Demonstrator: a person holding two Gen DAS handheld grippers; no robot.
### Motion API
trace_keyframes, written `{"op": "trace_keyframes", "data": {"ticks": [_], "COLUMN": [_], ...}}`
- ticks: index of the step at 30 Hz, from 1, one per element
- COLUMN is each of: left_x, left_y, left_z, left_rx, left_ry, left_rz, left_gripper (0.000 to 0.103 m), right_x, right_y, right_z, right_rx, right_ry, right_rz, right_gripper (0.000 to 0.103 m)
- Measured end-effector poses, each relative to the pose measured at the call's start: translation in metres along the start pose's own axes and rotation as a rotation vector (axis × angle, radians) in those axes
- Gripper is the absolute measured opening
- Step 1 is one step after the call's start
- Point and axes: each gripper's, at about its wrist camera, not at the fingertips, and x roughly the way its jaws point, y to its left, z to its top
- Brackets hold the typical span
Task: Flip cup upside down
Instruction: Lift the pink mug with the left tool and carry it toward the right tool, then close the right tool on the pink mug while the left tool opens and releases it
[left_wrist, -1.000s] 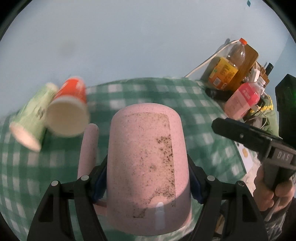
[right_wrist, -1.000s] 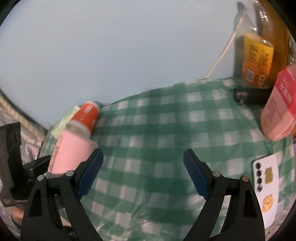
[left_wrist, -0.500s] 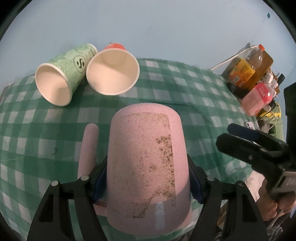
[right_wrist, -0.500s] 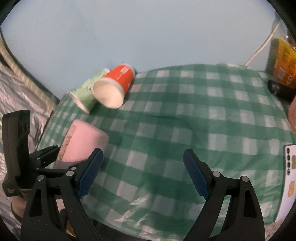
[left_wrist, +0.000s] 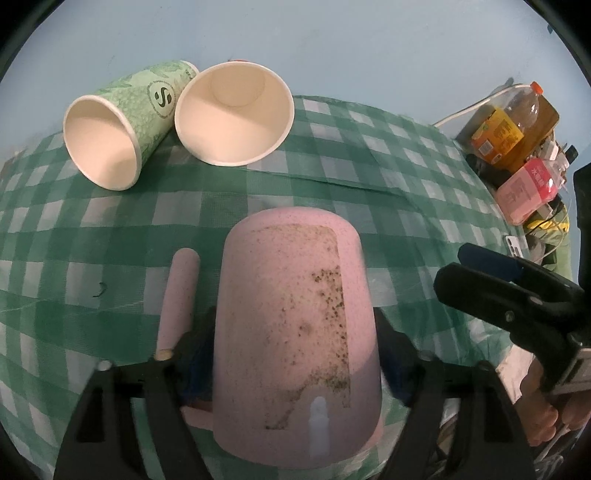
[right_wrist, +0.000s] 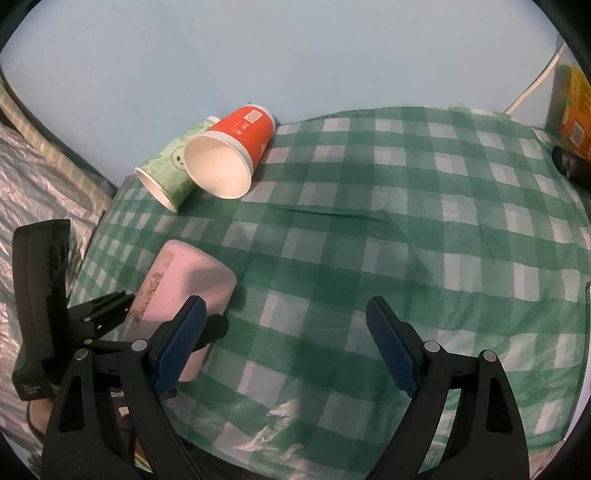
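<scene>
My left gripper is shut on a pink speckled mug with a handle on its left; its closed base points away from me, over the green checked tablecloth. In the right wrist view the pink mug is held tilted, base toward the cloth, at the table's left front, between the left gripper's fingers. My right gripper is open and empty above the front of the tablecloth; it also shows at the right of the left wrist view.
A green paper cup and a red paper cup lie on their sides at the back left, mouths toward me. Bottles and a pink carton stand at the far right. A phone lies at the right edge.
My left gripper has tipped downward with the pink mug, bringing the paper cups and table closer. My right gripper has swung left and down toward the table.
</scene>
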Motion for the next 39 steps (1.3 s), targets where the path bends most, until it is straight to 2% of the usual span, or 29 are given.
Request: {"op": "trace_keyframes", "data": {"ticks": [2,12,20,31,39], "left_x": [-0.004,-0.046,-0.087,-0.072,-0.054], "left_y": [-0.001,0.006,0.042,0.101,0.119], "left_z": [0.0,-0.006,-0.009,-0.013,-0.014], "left_rx": [-0.001,0.015,-0.049,-0.182,-0.213], "left_ry": [-0.012,-0.029,-0.116,-0.121,-0.107], "left_rz": [0.009,-0.023,-0.022,-0.029,-0.027], "left_gripper": [0.089,0.091,0.097,0.098,0.098], "right_x": [-0.001,-0.011,0.0,0.053,0.066], "right_y": [-0.001,0.007,0.029,0.047,0.058], "right_z": [0.0,0.007,0.019,0.024,0.027], "right_rx": [0.006,0.022,0.042,0.1,0.105], "right_ry": [0.0,-0.008,0.032,0.177,0.207], "right_rz": [0.001,0.045,0.108,0.14,0.142], "right_gripper": [0.088,0.088,0.088,0.088,0.088]}}
